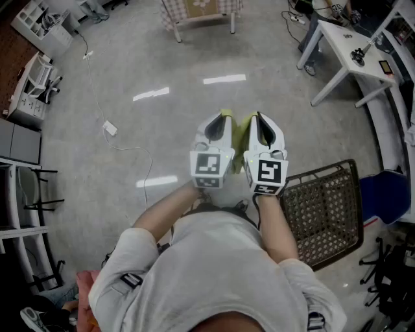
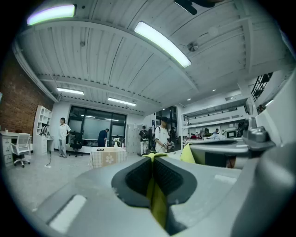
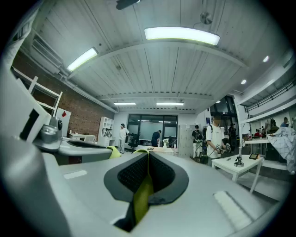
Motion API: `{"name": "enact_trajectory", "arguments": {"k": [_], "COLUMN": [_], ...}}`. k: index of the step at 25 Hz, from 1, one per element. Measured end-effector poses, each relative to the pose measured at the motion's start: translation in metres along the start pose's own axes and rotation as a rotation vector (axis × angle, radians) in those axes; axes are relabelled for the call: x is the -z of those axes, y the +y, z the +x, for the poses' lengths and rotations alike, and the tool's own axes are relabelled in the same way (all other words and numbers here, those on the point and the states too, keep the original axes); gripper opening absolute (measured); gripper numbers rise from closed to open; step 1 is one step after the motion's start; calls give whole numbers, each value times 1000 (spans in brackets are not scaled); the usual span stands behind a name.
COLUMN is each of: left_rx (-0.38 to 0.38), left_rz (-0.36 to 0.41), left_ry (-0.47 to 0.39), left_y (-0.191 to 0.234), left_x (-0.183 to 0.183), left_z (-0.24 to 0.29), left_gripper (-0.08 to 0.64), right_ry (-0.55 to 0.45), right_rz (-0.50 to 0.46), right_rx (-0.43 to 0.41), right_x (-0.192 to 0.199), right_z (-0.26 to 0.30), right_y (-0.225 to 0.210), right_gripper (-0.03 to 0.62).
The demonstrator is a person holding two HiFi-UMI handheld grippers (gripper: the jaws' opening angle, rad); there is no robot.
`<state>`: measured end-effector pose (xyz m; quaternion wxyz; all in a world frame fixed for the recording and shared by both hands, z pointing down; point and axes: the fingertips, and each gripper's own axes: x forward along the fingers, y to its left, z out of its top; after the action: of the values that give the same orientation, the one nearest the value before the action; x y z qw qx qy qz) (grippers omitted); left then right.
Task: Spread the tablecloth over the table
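Note:
A yellow-green tablecloth (image 1: 238, 139) is bunched between my two grippers, held in front of the person's chest above the floor. My left gripper (image 1: 221, 117) is shut on a fold of the tablecloth (image 2: 157, 199), which shows as a thin strip between the dark pads. My right gripper (image 1: 257, 118) sits close beside it, shut on another fold of the tablecloth (image 3: 141, 196). Both grippers point forward towards a small table (image 1: 201, 11) with a chequered cover, several steps away. The same table (image 2: 107, 157) shows far off in the left gripper view.
A dark wire basket (image 1: 324, 214) stands on the floor at the person's right. A white desk (image 1: 353, 48) is at the far right, and white shelves (image 1: 29, 84) at the left. A cable with a power strip (image 1: 110, 128) lies on the floor. People (image 2: 162, 134) stand in the background.

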<state>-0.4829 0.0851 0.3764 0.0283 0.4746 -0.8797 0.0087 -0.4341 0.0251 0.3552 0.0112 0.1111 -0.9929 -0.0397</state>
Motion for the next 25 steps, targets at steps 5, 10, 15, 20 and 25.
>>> {"name": "enact_trajectory", "arguments": {"k": [5, 10, 15, 20, 25], "left_rx": [-5, -3, -5, 13, 67], "left_rz": [5, -6, -24, -20, -18], "left_ry": [10, 42, 111, 131, 150], "left_y": [-3, -5, -2, -12, -47], "left_x": [2, 11, 34, 42, 52], "left_z": [5, 5, 4, 12, 30], "left_gripper": [28, 28, 28, 28, 28], "right_ry": [7, 43, 112, 130, 157], "right_rz": [8, 41, 72, 88, 101], "right_rx": [-5, -15, -6, 11, 46], "right_x": [3, 15, 43, 53, 67], "right_z": [1, 4, 5, 2, -11], "right_y": [-6, -9, -12, -26, -61], "right_gripper": [9, 9, 9, 9, 9]}}
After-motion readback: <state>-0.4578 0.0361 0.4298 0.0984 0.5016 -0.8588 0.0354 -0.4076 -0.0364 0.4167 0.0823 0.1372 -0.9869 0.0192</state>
